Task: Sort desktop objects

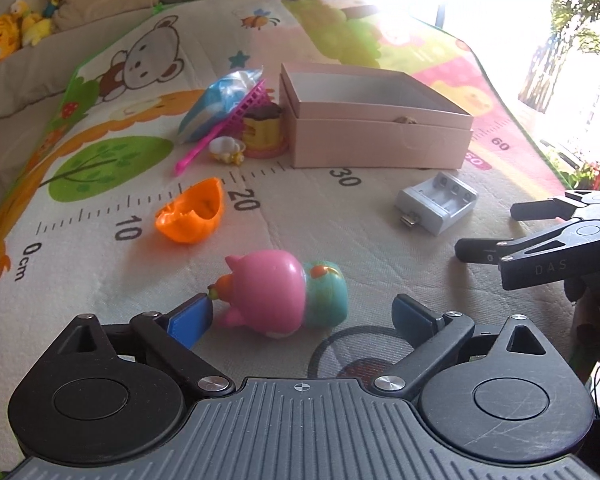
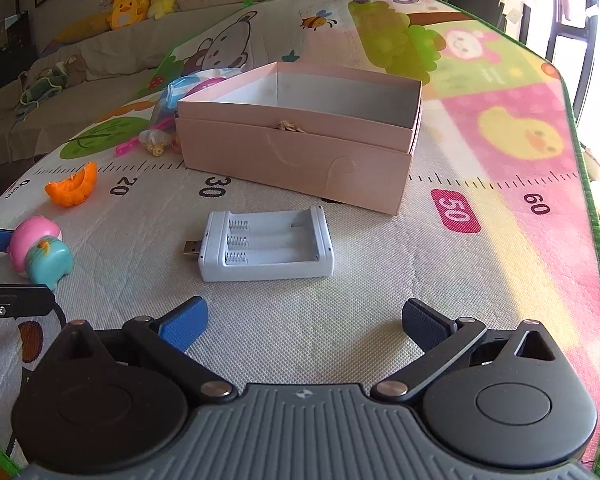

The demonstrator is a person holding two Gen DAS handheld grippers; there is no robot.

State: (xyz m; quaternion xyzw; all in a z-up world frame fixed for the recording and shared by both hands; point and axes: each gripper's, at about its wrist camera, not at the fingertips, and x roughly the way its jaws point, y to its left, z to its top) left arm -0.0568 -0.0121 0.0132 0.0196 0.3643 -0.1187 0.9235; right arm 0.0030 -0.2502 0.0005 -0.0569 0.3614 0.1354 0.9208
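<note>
Sofa [image 2: 100, 52] with plush toys [image 2: 130, 6] backs the cartoon mat [image 2: 480, 240]. Left tool [image 1: 302, 310] gapes around the pig toy [image 1: 280, 290]; charger [image 2: 266, 246] lies before the released right tool [image 2: 304, 320]; box [image 2: 300, 148] behind; bright window right.

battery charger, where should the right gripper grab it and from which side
Probably across the battery charger body's two long plain sides, coming from above with the right gripper already open in front of it. It lies flat, slots up, and the USB plug sticking out its left end is too small to hold.
</note>
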